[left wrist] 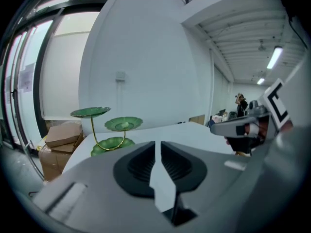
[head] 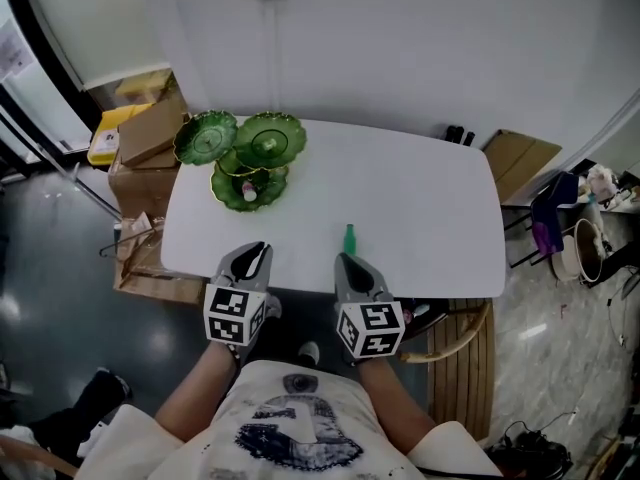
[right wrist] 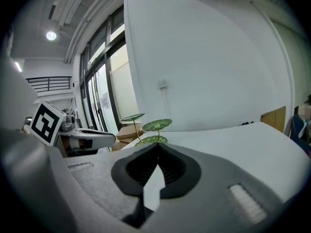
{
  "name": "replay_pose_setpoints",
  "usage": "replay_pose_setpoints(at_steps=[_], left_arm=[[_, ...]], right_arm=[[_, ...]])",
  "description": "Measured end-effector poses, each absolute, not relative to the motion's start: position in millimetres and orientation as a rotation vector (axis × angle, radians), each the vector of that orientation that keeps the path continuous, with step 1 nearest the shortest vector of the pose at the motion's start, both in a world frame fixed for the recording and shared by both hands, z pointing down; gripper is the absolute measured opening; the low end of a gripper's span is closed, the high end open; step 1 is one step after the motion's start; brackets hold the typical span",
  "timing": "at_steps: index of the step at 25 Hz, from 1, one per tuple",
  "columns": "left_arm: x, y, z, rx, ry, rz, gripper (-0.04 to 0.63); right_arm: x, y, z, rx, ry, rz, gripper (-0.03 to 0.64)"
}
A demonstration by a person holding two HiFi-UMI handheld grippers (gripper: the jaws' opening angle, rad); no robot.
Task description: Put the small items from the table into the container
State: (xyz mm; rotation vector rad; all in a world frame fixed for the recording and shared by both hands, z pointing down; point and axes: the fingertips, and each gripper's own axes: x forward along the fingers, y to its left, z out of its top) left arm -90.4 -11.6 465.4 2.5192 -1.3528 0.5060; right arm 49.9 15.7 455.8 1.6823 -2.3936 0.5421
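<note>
By the table (head: 430, 208), left gripper (head: 261, 248) barely ajar, right gripper (head: 343, 259) clenched empty, both tilted slightly down.

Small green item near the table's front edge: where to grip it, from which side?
Pinch the small green item across its wider lower body, coming from the near edge with the right gripper, which is closest. It seems upright and slim, narrowing upward.

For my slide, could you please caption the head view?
Left gripper and right gripper at a white table with a green stand.
</note>
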Motion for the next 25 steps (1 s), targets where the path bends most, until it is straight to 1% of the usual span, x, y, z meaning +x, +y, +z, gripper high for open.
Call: replay_pose_setpoints(at_steps=[5, 8, 25], left_arm=[[-80.6, 0.3, 452.1, 2.553, -1.35, 0.475, 0.014], [-76.6, 6.0, 444.9, 2.566, -1.357, 0.462, -0.009], [-59.0, 14.3, 446.0, 2.594, -1.308, 0.471, -0.009]], right_arm=[[58.8, 22.0, 446.6, 1.706, -2.404, 0.524, 0.0], [62.3, 25.9, 440.9, 1.712, -2.411, 0.51, 0.0], [68.1, 28.7, 442.1, 1.703, -2.423, 0.519, 0.0]])
